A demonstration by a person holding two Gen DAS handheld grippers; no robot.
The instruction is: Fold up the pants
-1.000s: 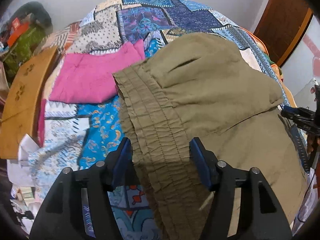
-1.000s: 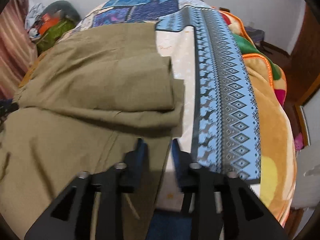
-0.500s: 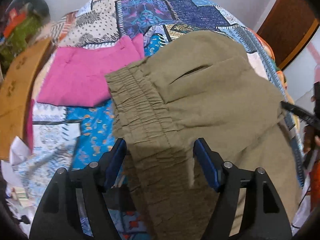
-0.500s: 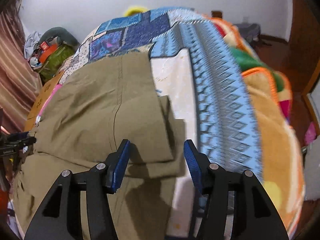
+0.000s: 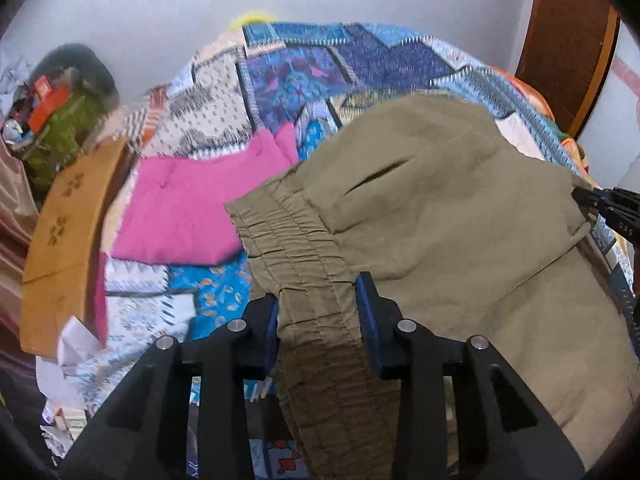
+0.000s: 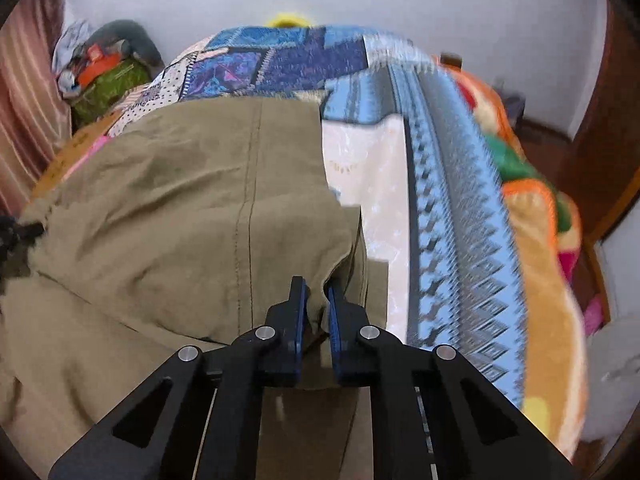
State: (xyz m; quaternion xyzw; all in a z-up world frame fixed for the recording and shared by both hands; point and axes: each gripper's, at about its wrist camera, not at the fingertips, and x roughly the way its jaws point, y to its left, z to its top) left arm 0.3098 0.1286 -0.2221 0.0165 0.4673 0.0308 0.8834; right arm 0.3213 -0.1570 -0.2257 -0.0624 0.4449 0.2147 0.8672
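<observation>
The olive-green pants (image 5: 440, 216) lie part-folded on the patchwork bedspread (image 5: 320, 68). My left gripper (image 5: 318, 300) has its jaws around the gathered elastic waistband (image 5: 288, 240), with waistband cloth filling the space between the blue pads. In the right wrist view the pants (image 6: 180, 208) spread left of centre, and my right gripper (image 6: 317, 300) is shut on the edge of the folded upper layer. The right gripper's tip also shows at the right edge of the left wrist view (image 5: 600, 204).
A folded pink garment (image 5: 188, 216) lies left of the pants. A wooden board (image 5: 60, 240) and a cluttered green bag (image 5: 60, 128) stand at the bed's left side. An orange blanket (image 6: 540, 260) covers the right side. A wooden door (image 5: 568, 36) is at the far right.
My right gripper has closed from wide open onto the folded pants edge. My left gripper's jaws have narrowed around the waistband. Both cameras have tilted up, showing more wall.
</observation>
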